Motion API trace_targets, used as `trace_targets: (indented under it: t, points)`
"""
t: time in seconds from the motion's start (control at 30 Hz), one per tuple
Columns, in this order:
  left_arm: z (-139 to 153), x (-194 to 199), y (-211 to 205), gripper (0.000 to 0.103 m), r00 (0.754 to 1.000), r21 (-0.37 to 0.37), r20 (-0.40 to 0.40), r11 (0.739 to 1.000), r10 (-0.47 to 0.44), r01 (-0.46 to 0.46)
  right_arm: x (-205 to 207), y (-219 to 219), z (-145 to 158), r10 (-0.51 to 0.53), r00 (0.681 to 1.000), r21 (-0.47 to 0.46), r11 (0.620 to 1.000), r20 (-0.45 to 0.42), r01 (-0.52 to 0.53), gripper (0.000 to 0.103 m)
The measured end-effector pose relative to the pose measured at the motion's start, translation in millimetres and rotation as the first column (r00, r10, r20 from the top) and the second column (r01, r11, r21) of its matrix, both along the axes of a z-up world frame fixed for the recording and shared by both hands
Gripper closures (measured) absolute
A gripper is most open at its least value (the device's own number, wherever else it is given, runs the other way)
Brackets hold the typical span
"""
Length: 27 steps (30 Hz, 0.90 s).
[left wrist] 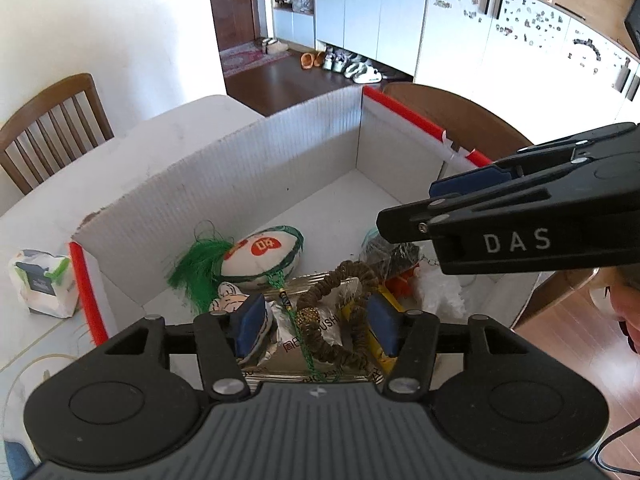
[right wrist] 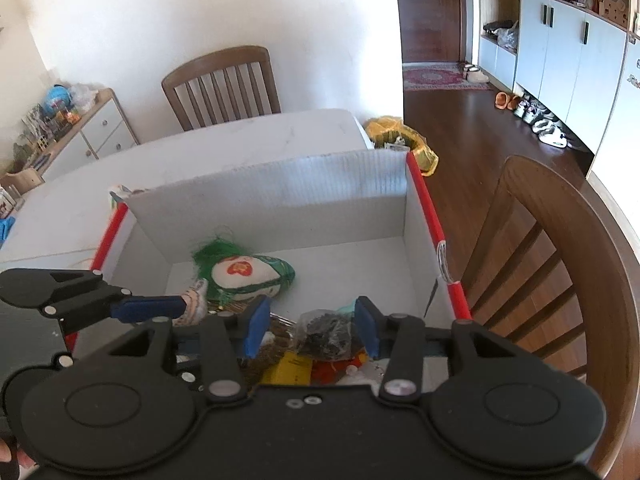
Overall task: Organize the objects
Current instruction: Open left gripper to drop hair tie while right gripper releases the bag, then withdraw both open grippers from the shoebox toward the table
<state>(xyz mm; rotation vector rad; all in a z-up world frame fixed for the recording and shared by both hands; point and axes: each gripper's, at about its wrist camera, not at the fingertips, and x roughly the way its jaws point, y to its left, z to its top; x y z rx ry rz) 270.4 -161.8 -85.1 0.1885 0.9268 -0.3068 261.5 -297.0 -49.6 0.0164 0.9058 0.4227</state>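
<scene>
Hovered over the white box [left wrist: 256, 168] on the table [left wrist: 132, 152]: left gripper [left wrist: 316, 324] and right gripper [right wrist: 310, 326] agape, empty; brown scrunchie [left wrist: 352, 312] atop clutter by near wall.

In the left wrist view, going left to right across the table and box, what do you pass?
White pouch on the table, red box edge, green tassel, white embroidered sachet, brown scrunchie, dark clear bag, right gripper.
</scene>
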Motion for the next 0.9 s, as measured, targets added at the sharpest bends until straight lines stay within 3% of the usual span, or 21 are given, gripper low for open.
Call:
trace_targets:
  t: [0.17,0.47,0.53,0.83,0.9]
  points:
    - [12,-8,6,0.041,1.0,-0.022,0.025,1.0,0.003,-0.003,-11,-1,12,-0.004,0.999,0.018,1.0,0.036,0.003,0.042]
    - [32,-28,20,0.037,0.998,-0.055,0.069,0.998,0.01,-0.006,-30,1,29,-0.005,0.998,0.055,0.999,0.066,0.002,0.04]
    - [37,-32,25,0.031,0.997,-0.063,0.08,0.998,0.009,-0.004,-36,2,34,-0.007,0.997,0.062,0.998,0.075,0.002,0.038]
    - [51,-49,57,0.02,0.994,-0.091,0.106,0.996,0.014,-0.004,-57,13,48,-0.06,0.993,0.093,0.994,0.099,0.051,0.029]
    - [52,-52,67,0.02,0.994,-0.097,0.109,0.995,0.016,-0.006,-63,15,49,-0.079,0.992,0.102,0.992,0.102,0.069,0.019]
